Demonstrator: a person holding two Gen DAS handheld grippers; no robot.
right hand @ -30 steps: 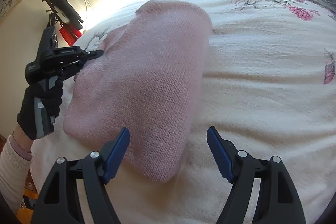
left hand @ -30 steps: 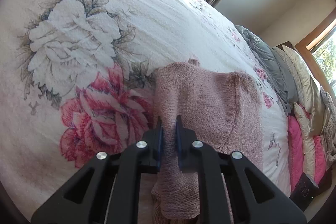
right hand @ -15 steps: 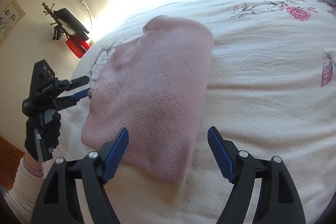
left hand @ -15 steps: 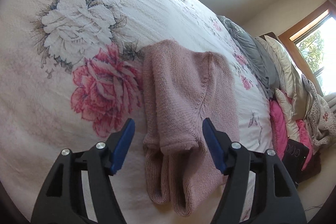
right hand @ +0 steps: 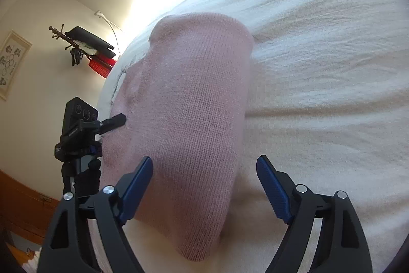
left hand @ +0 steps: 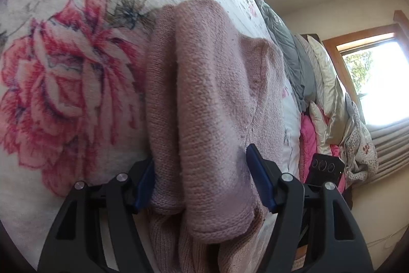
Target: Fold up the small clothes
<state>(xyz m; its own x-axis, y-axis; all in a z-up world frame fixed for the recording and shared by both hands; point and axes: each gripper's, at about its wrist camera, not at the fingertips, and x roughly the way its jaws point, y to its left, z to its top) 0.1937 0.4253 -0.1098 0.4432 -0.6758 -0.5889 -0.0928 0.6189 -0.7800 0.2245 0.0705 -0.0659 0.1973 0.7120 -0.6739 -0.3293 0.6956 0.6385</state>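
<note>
Two hand-held grippers, left (left hand: 202, 186) and right (right hand: 204, 188), both spread wide and grasping nothing, straddle opposite ends of the folded pink sweater (right hand: 184, 119) on the bed (right hand: 319, 68), seemingly ready to pinch its layers.

The left wrist view sits very close at one end of the folded pink sweater (left hand: 212, 104), facing along the bed (left hand: 58, 83) toward the pillows. The right wrist view faces the sweater's adjacent side, toward a window wall. Both share the sweater.
</note>
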